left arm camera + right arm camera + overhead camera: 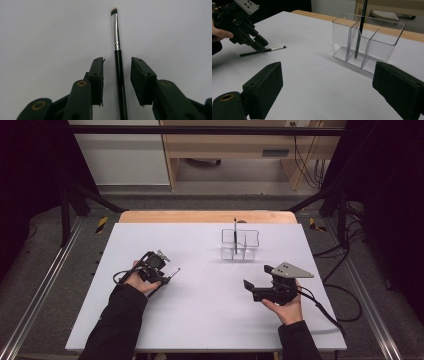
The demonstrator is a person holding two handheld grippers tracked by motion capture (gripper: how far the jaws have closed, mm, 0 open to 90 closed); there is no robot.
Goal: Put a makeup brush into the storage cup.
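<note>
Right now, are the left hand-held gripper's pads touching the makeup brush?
Apart. The left gripper view shows the makeup brush lying between the left hand-held gripper pads, white table visible either side.

1. A white table [200, 310] with a wooden strip along its far edge.
2. A clear organizer [240, 245] stands near the far edge, right of centre.
3. A black makeup brush [119, 72] lies flat toward the left edge.

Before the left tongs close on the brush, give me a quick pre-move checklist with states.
1. Brush lies between the left tongs, handle centred: ok.
2. Pads pressing on the handle: not ok, gaps on both sides.
3. Brush flat on the white table: ok.
4. Clear organizer upright: ok.
5. Free compartment: ok, one dark stick stands in the middle compartment.
6. Right tongs open and holding nothing: ok.
</note>
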